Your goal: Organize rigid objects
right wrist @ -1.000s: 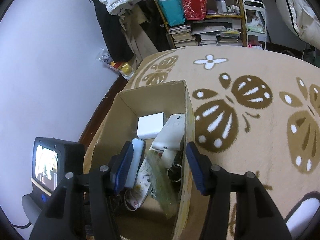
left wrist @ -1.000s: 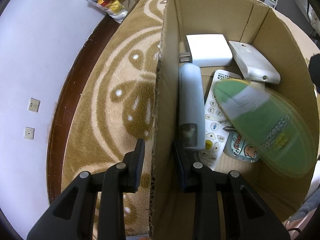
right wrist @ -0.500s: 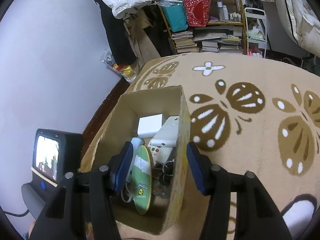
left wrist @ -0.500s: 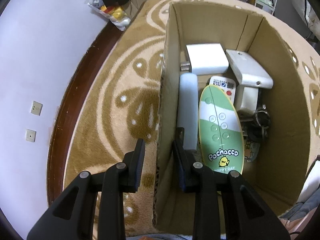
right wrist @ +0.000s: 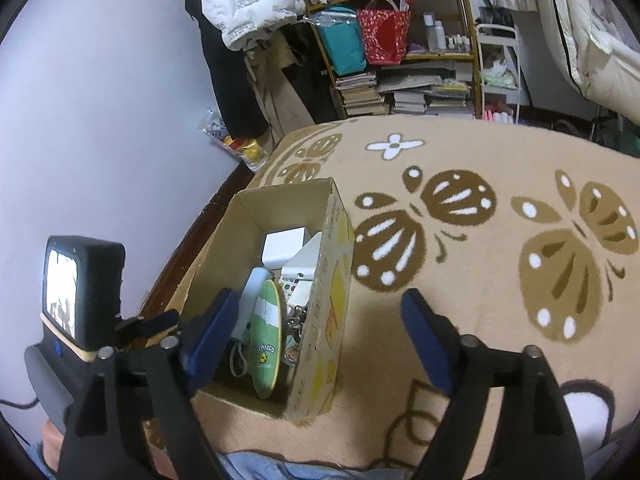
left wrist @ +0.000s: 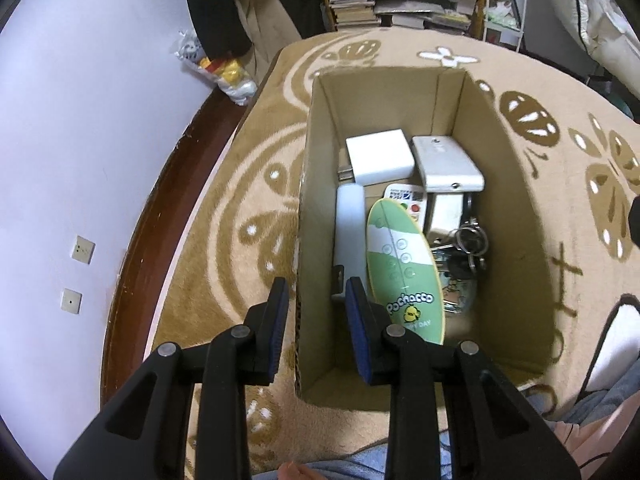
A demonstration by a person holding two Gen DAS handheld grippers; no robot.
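I see green oval board (left wrist: pixel 404 268) in cardboard box (left wrist: pixel 516 208) — long way runs front to back, leaning on side. My left gripper (left wrist: pixel 316 308) fingers sit either side of box wall, gap small, not touching. My right gripper (right wrist: pixel 316 336) — wide apart, holds nothing.

The left black two-finger gripper with blue pads (left wrist: pixel 314 312) points forward and slightly down, its jaws parted by a moderate gap and gripping nothing. One blue pad sits on each side of a thin upright cardboard wall, neither visibly pressing it. The right black two-finger gripper with blue pads (right wrist: pixel 316 340) is spread much wider, its fingers splayed far apart with nothing between them. Both are seen from their own wrist cameras, black linkage arms filling the lower edge of each view. The person's hands themselves are hidden.
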